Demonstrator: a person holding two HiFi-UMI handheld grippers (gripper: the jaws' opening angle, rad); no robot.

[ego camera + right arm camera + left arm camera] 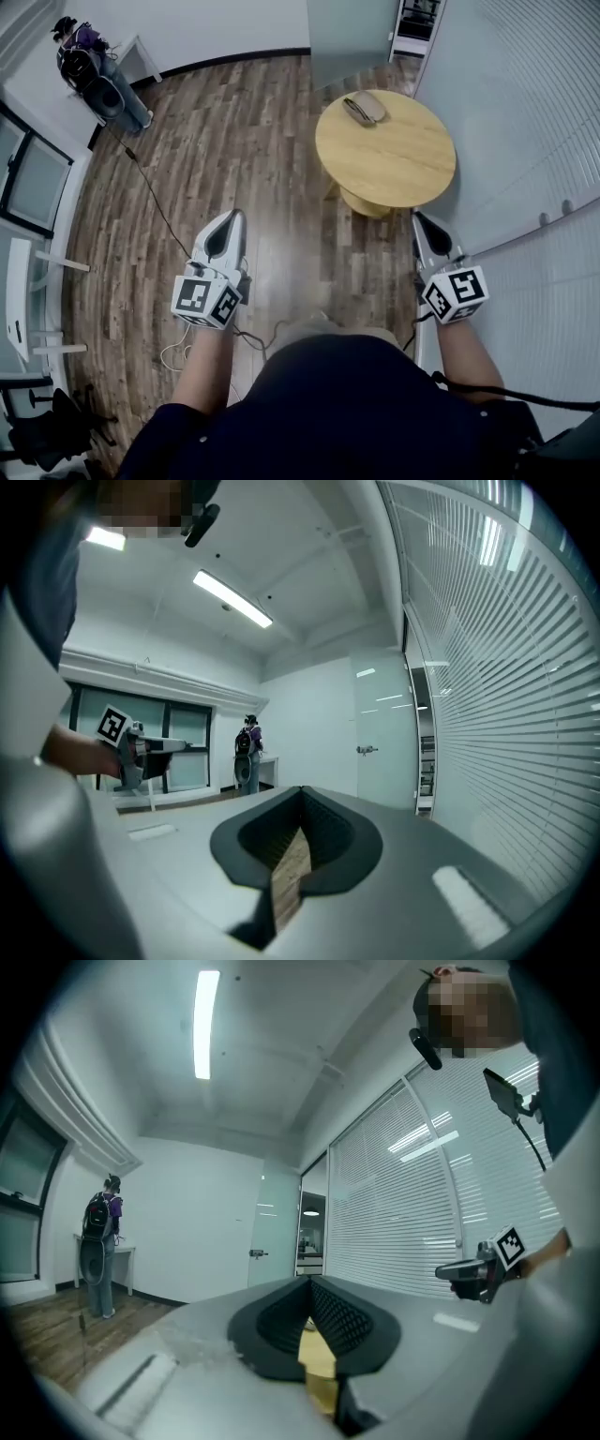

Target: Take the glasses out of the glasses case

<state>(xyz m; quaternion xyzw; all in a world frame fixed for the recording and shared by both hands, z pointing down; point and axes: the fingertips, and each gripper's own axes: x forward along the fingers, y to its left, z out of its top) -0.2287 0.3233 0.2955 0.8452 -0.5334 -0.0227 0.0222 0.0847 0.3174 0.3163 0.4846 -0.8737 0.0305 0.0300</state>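
- Tan and oblong, the glasses case (364, 109) lies near the far edge of the round, pale-wood surface (394, 164) in the head view. It is too small there to show its lid or seam.
- Both grippers hang over the dark plank floor (234, 141), well short of that surface and well apart from the case.
- From above, the left gripper (228, 220) and right gripper (421, 220) each show a smooth grey-white shell tapering to a point. Their marker cubes sit nearer the person, whose dark torso fills the bottom of the picture.
- A second person (89, 66) stands in the far corner, partly cut off by the lens curve. A thin cable (150, 192) trails across the floor.
- In the left gripper view, the black ribbed fingers (352, 1321) are closed with their tips meeting, and nothing is held. A yellowish sliver shows through the slit below, but what it is cannot be made out.
- The other gripper shows small at the right, before pale slatted blinds (394, 1222).
- In the right gripper view, the dark fingers (328, 836) are likewise closed and empty, with a strip of wood grain in the gap.
- The case appears in neither gripper view.
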